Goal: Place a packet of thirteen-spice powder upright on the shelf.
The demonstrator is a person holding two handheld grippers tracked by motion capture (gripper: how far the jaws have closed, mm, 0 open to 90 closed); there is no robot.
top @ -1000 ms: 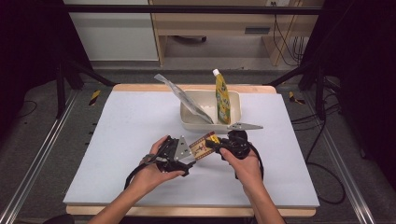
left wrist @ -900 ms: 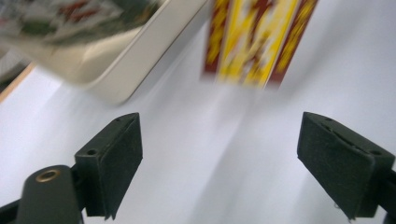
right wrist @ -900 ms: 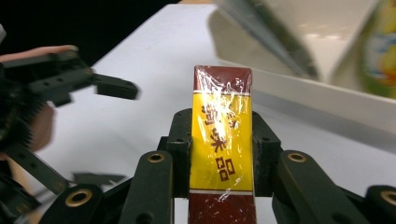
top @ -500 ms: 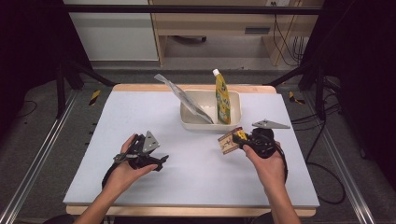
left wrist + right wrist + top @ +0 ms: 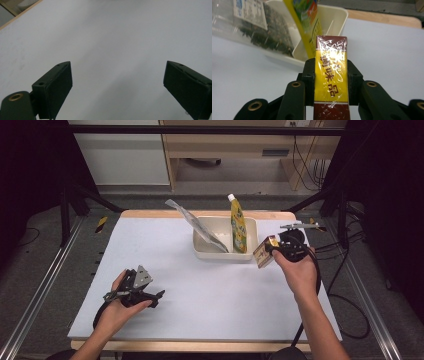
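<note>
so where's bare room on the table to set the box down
The white table is bare between the left gripper and the tub, and in front of the tub. Crowded: the tub holds a yellow pouch and a clear bag.

near table (image 5: pixel 215 300): open | far: tub (image 5: pixel 220 252), upright pouch (image 5: pixel 238 227) block

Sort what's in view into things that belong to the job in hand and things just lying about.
Job in hand:
- yellow-and-maroon wrapped box, clamped in right gripper
- cream plastic bin

Lying about:
- yellow-green spouted pouch, in bin
- clear bag of dark flakes, in bin
- open left gripper
</note>
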